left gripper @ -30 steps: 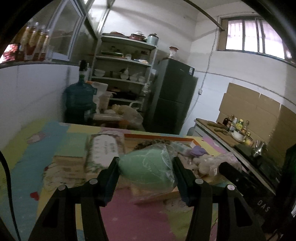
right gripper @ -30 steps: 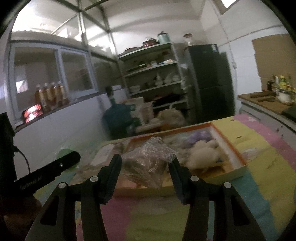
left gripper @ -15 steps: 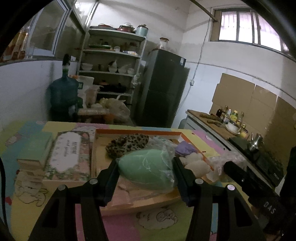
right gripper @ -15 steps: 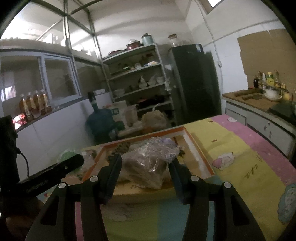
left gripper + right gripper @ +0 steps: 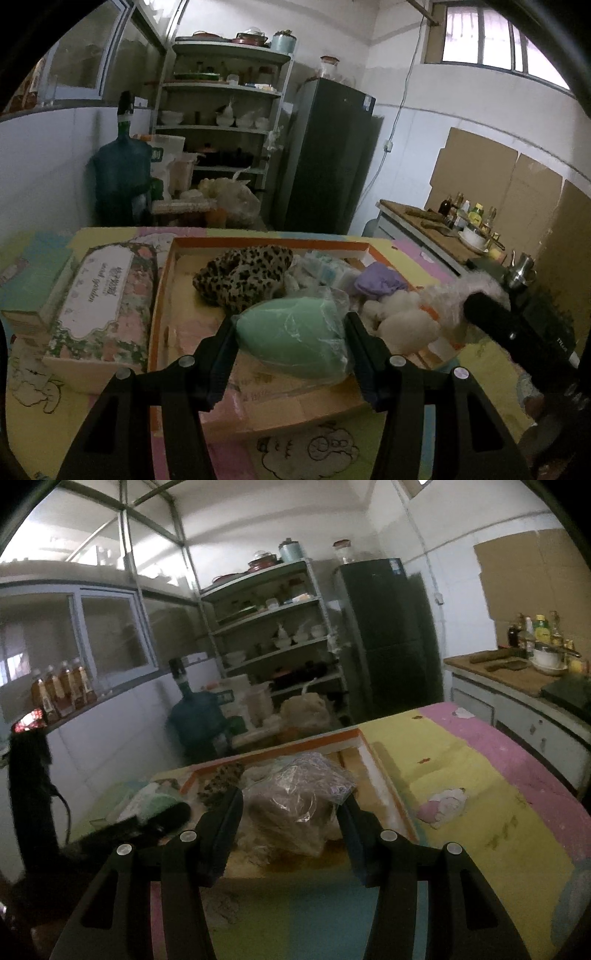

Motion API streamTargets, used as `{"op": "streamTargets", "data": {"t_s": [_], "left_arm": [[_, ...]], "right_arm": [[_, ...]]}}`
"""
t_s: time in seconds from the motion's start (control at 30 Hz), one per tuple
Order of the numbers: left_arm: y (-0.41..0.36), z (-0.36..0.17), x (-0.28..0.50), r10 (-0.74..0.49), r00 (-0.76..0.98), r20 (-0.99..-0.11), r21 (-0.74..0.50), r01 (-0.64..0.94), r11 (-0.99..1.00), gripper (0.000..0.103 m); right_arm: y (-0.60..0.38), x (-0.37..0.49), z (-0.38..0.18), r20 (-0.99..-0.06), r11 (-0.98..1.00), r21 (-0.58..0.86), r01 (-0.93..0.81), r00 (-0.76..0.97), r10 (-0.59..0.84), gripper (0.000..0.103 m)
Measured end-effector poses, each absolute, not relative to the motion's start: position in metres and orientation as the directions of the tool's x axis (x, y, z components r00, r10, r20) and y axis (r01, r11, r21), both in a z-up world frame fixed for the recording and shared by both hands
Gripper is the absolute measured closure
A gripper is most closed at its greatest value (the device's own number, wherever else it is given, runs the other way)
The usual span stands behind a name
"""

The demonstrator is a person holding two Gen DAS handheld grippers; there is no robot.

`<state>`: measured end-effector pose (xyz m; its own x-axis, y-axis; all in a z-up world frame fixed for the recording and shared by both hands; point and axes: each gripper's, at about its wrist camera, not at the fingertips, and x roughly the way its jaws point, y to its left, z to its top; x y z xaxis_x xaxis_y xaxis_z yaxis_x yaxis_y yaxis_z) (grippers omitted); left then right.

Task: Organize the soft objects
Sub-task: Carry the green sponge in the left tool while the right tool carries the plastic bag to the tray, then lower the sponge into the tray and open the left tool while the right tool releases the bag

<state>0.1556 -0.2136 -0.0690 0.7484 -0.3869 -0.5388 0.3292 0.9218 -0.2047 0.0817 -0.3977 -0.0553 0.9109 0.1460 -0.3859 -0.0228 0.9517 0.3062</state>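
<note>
My left gripper (image 5: 290, 341) is shut on a mint-green soft egg-shaped thing in clear plastic (image 5: 291, 338), held over the near part of an orange-rimmed tray (image 5: 160, 295). In the tray lie a leopard-print cloth (image 5: 243, 275), a purple soft thing (image 5: 378, 282), white fluffy pieces (image 5: 402, 321) and a pale packet. My right gripper (image 5: 291, 812) is shut on a brown soft lump in a crinkled clear bag (image 5: 299, 805), above the same tray (image 5: 388, 786). The other gripper shows as a dark bar at the edge of each view.
A floral tissue box (image 5: 103, 306) lies left of the tray on a colourful cartoon mat (image 5: 480, 775). A small pink-white scrap (image 5: 445, 805) rests on the mat to the right. Behind stand a water bottle (image 5: 122, 173), shelves (image 5: 221, 122), a dark fridge (image 5: 328, 155) and a counter (image 5: 436, 229).
Both grippers, still holding their bags, have come closer over the tray; the tray and its contents look larger and lower in view. The right view has swung so the tray sits further left.
</note>
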Motion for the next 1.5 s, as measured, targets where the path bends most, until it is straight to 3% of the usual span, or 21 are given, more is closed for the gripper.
{"op": "streamTargets", "data": {"t_s": [0.43,0.67,1.2,1.37,1.43,1.5], "left_arm": [[-0.212,-0.089,0.177,-0.323,0.728,-0.605,-0.150,0.295,0.944,0.046],[-0.206,-0.094,0.185,-0.373,0.701,-0.608,-0.213,0.308,0.927,0.046],[-0.204,-0.098,0.192,-0.431,0.658,-0.617,-0.278,0.329,0.902,0.043],[-0.206,-0.097,0.189,-0.444,0.656,-0.611,-0.284,0.342,0.896,0.034],[-0.205,-0.095,0.187,-0.450,0.659,-0.602,-0.290,0.344,0.893,0.025],[-0.204,-0.093,0.185,-0.443,0.673,-0.592,-0.286,0.339,0.896,0.019]], "right_arm": [[-0.366,0.134,-0.050,-0.417,0.947,0.291,-0.132,0.874,0.250,0.049],[-0.358,0.160,-0.061,-0.458,0.919,0.345,-0.192,0.820,0.343,0.049],[-0.360,0.195,-0.082,-0.531,0.922,0.352,-0.161,0.777,0.339,0.048],[-0.364,0.195,-0.084,-0.516,0.911,0.378,-0.164,0.780,0.354,0.045],[-0.365,0.192,-0.083,-0.505,0.904,0.389,-0.174,0.781,0.368,0.042],[-0.366,0.190,-0.081,-0.485,0.898,0.401,-0.180,0.790,0.375,0.032]]}}
